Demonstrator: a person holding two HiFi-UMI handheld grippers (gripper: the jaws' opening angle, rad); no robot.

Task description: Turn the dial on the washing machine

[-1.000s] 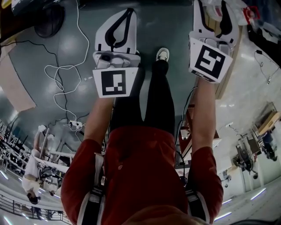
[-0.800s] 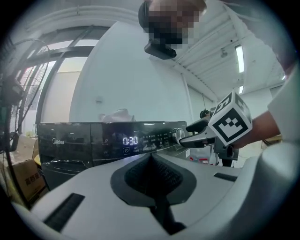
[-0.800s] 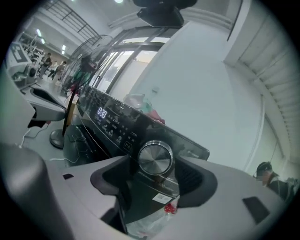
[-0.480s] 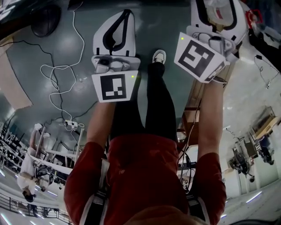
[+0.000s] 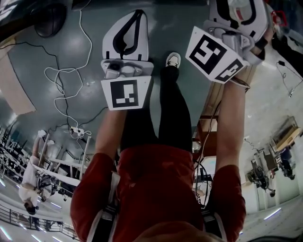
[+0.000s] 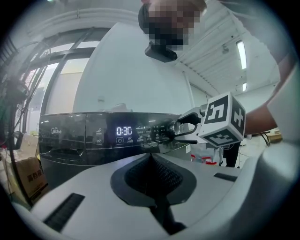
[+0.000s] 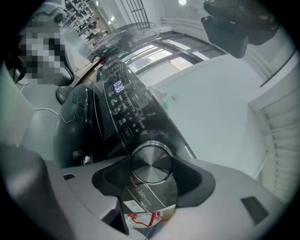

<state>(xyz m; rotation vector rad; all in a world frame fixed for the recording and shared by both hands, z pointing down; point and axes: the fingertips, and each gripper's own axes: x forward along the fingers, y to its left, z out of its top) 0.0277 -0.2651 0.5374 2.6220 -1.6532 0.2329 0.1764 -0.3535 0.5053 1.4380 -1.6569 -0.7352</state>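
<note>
The washing machine point(image 6: 70, 140) has a dark control panel whose display point(image 6: 124, 131) reads 0:30. Its round metal dial point(image 7: 151, 163) sits between the pads of my right gripper point(image 7: 151, 157), which grip it on both sides. Those jaws have just been closing with the dial between them. The left gripper view shows the right gripper point(image 6: 185, 129) at the dial point(image 6: 177, 127) on the panel's right end. My left gripper point(image 6: 151, 157) is held back from the panel, shut and empty. In the head view the left gripper point(image 5: 134, 16) is left of the right gripper point(image 5: 236, 7).
White cables point(image 5: 66, 80) trail over the grey floor at the left. A cardboard box point(image 6: 28, 176) stands to the left of the machine. The person's leg and shoe point(image 5: 173, 59) are between the two grippers.
The right gripper's marker cube has rolled and shifted a little to the left at the dial. The left gripper has barely moved.
</note>
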